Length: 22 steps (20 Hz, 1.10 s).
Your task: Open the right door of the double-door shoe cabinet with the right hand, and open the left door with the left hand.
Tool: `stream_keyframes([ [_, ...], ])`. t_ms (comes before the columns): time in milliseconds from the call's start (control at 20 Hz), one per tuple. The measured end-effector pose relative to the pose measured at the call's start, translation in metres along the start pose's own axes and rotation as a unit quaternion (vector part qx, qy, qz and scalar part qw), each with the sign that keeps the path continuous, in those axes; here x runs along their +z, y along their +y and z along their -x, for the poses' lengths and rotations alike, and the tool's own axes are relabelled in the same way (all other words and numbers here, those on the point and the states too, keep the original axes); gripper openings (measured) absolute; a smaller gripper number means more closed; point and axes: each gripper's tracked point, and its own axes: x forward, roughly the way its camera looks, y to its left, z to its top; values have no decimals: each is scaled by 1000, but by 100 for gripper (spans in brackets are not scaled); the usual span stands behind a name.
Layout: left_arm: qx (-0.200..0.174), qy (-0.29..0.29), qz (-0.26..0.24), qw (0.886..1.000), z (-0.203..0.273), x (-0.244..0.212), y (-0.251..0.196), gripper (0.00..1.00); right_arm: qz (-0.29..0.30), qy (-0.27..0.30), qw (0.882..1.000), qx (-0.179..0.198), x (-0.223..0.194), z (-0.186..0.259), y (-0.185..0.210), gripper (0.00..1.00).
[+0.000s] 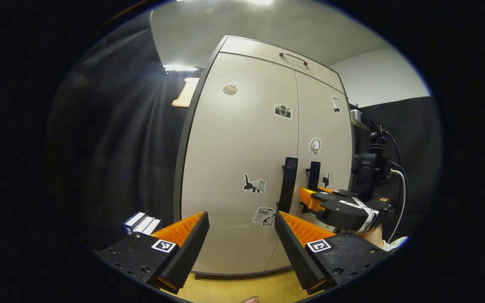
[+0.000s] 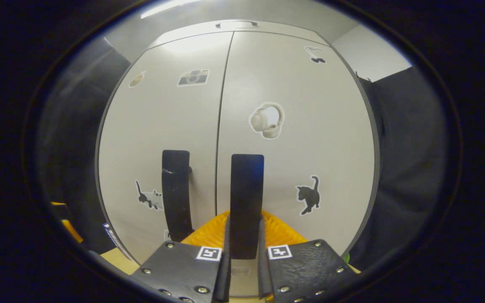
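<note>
Right gripper pinching the right door handle, left gripper waiting spread.

The right gripper has both fingers pressed on the black handle of the right door of the shoe cabinet, which stands closed. The left gripper is spread wide and holds nothing, near the left door and its handle but not touching them.
</note>
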Motion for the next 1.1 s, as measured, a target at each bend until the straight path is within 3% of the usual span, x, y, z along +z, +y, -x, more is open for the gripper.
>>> stream_keyframes([
  [450,8,1,6,1000,13,2,-1,97,9,15,1000,19,1,14,-3,26],
  [1100,-23,-15,-5,1000,63,17,-82,97,-4,18,998,57,10,58,-21,25],
])
